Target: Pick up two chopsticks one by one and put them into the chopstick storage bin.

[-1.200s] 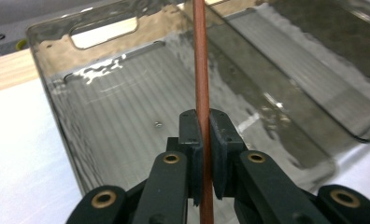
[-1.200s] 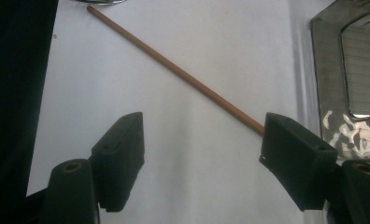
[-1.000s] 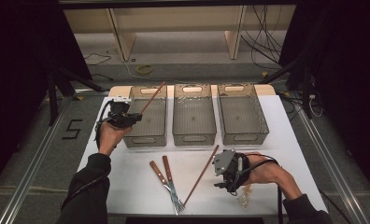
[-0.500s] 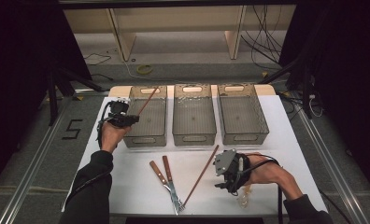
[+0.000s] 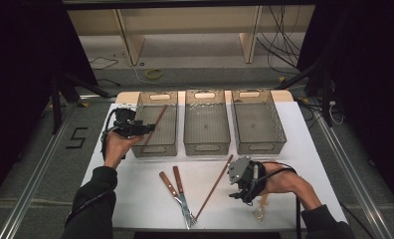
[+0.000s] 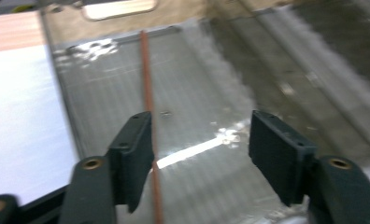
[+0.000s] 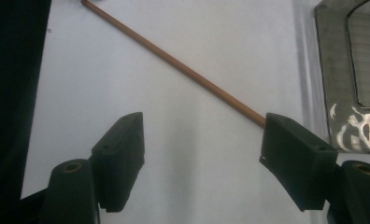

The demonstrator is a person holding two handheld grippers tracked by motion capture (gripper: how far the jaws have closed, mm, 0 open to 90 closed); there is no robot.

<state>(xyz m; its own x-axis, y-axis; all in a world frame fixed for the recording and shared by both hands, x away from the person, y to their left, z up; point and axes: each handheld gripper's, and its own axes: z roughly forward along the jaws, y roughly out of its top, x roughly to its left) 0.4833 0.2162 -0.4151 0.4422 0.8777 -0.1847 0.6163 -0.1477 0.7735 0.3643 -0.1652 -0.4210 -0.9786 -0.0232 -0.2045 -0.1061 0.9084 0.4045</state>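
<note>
Your left tongs (image 5: 146, 129) just sprang wide, dropping a chopstick (image 5: 155, 124) into the left bin (image 5: 155, 149). Right tongs (image 5: 241, 191) wide, empty; grab the bench chopstick (image 5: 214, 188) next.

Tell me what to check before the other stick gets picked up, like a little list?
1. Left tool let go: ok. Its jaws have just been opening and stand wide over the left bin.
2. First chopstick in that bin: ok, though it leans on the rim rather than lying flat.
3. Right tool ready: ok. Jaws open, nothing between them.
4. Second chopstick free to grab: ok. It lies alone on the white table, its tip close to the two forks.
5. Right tool lined up with it: not ok. The stick crosses ahead of the jaws, ending by one of them.
</note>
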